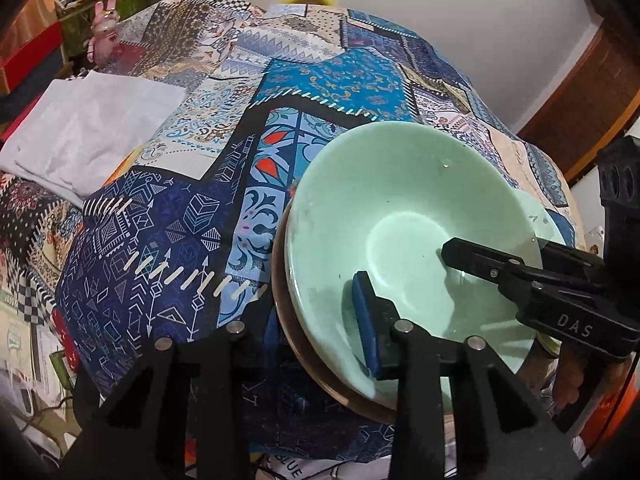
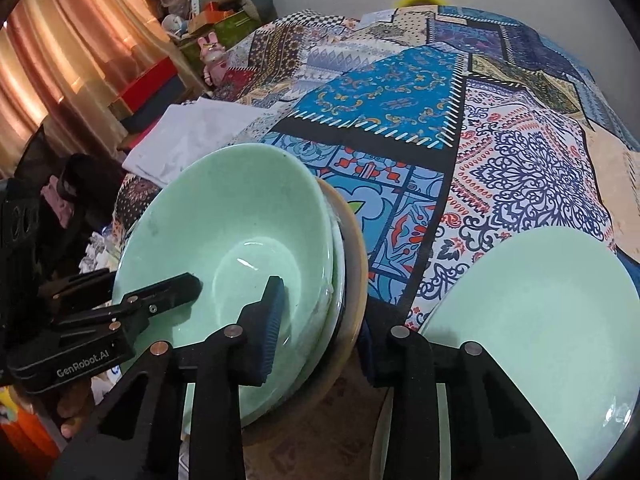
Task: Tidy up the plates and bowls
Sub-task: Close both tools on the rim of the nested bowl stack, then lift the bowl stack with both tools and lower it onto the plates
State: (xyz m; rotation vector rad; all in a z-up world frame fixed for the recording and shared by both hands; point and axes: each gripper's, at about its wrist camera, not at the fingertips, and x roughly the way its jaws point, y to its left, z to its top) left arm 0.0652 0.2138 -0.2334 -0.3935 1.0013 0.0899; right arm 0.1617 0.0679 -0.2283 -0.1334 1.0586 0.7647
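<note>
A stack of pale green bowls (image 1: 400, 216) (image 2: 224, 216) with a tan bowl (image 2: 354, 256) outermost is held between both grippers above the patchwork cloth. My left gripper (image 1: 320, 320) straddles the stack's near rim, one blue-padded finger (image 1: 366, 320) inside the top bowl, the other finger outside. My right gripper (image 2: 320, 312) straddles the opposite rim, one blue-padded finger (image 2: 270, 320) inside. Each gripper also shows in the other's view, the right (image 1: 480, 260) and the left (image 2: 160, 292). A pale green plate (image 2: 540, 320) lies at the lower right.
A patchwork cloth (image 1: 280, 100) (image 2: 460, 120) covers the table. A folded white cloth (image 1: 80, 128) (image 2: 188, 140) lies at its left edge. Boxes and a pink rabbit toy (image 1: 104, 28) stand beyond. A wooden door (image 1: 592, 92) is at the right.
</note>
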